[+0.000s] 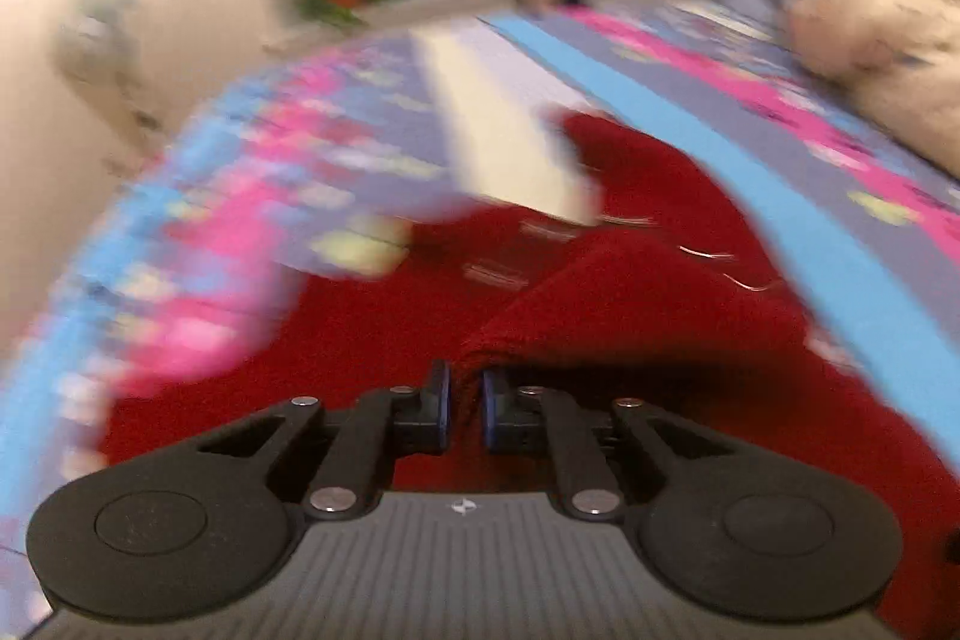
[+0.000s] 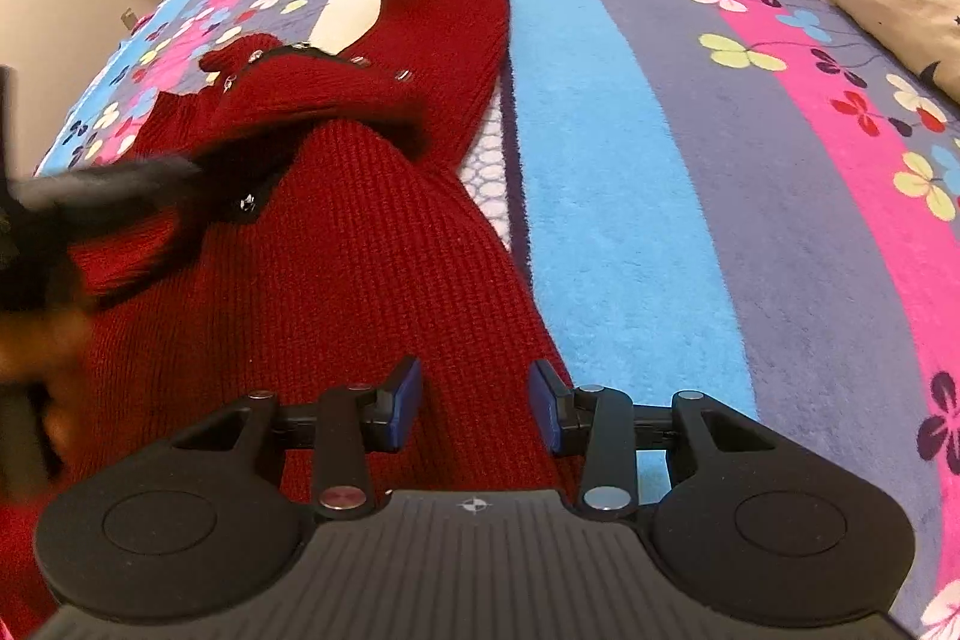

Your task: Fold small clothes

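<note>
Left tongs (image 1: 463, 403) are pinching a red sweater (image 2: 336, 244) fold. Right tongs (image 2: 474, 403) are hovering half-open, empty. Folding is barely starting on the bed (image 2: 630, 160).

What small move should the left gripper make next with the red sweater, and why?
Probably lift and carry the pinched part across the body. The left gripper looks shut on a bunched fold of the red sweater, which lies on the blanket with one sleeve stretched out. The right gripper stands open over the knit at its near edge, so it could hold that side down.
</note>
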